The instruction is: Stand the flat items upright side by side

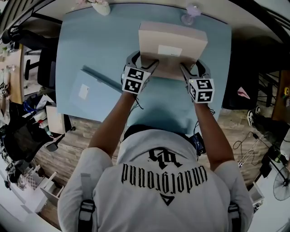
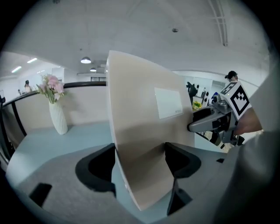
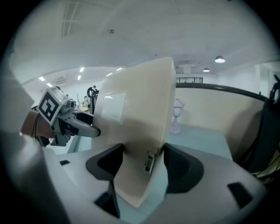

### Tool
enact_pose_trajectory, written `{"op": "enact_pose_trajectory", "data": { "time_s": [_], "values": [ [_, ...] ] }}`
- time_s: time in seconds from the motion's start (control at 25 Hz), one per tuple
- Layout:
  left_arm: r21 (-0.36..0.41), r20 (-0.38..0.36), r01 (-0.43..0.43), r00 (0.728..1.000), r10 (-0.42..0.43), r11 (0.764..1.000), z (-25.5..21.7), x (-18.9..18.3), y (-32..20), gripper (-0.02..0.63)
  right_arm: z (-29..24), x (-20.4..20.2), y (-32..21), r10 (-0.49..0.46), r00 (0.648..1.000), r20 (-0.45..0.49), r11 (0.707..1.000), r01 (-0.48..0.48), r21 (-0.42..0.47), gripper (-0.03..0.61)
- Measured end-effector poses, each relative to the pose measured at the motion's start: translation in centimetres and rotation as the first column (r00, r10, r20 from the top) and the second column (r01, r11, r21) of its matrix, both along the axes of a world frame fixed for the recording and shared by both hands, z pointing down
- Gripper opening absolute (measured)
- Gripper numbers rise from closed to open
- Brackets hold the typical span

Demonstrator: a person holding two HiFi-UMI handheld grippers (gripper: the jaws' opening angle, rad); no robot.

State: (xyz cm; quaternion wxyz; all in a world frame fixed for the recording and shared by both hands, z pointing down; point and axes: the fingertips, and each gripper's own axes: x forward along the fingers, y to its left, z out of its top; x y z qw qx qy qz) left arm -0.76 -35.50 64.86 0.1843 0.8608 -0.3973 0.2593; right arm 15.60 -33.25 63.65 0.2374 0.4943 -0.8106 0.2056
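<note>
Standing at the near edge of the light blue table [image 1: 90, 45], a person [image 1: 158, 181] in a grey printed shirt reaches both forearms out over it. Near the table's left edge, toward its near left corner, a pale blue flat box [image 1: 88, 93] lies flat with a small white sticker facing up, well apart from both grippers.

Farther in, about midway between the left and right edges, the left gripper [image 1: 147, 65] and the right gripper [image 1: 186, 69] each clamp one end of a beige box [image 1: 172, 45]. In the left gripper view the box's thin body fills the gap between the two dark pads, and both pads press on its broad faces. The right gripper view shows the same at the other end: one pad lies flat on the near face and the other bears on the far side by the end edge, so both grippers are clenched on the box.

The box stands upright on a long edge, broad faces toward the near and far edges of the table, with a white label [image 1: 170, 50] on the near face. Whether its lower edge rests on the table or hangs just above it cannot be told.

At the far left corner stands a white vase [image 1: 102, 7] of pink flowers. Along the far edge, behind the box's right end, is a clear stemmed glass piece [image 1: 192, 13].
</note>
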Motion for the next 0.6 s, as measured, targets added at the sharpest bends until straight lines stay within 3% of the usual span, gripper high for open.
{"op": "enact_pose_trajectory", "data": {
  "time_s": [0.2, 0.6],
  "values": [
    [0.146, 0.001, 0.009, 1.000, -0.010, 0.989, -1.0, 0.0, 4.1, 0.365, -0.9, 0.1, 4.6, -0.017, 0.997, -0.070, 0.986, 0.028, 0.163, 0.290],
    [0.189, 0.025, 0.048, 0.998, -0.054, 0.981, -0.5, -0.6, 8.4, 0.368, -1.1, -0.5, 8.9, -0.032, 0.994, -0.101, 0.975, 0.053, 0.214, 0.267]
  ]
}}
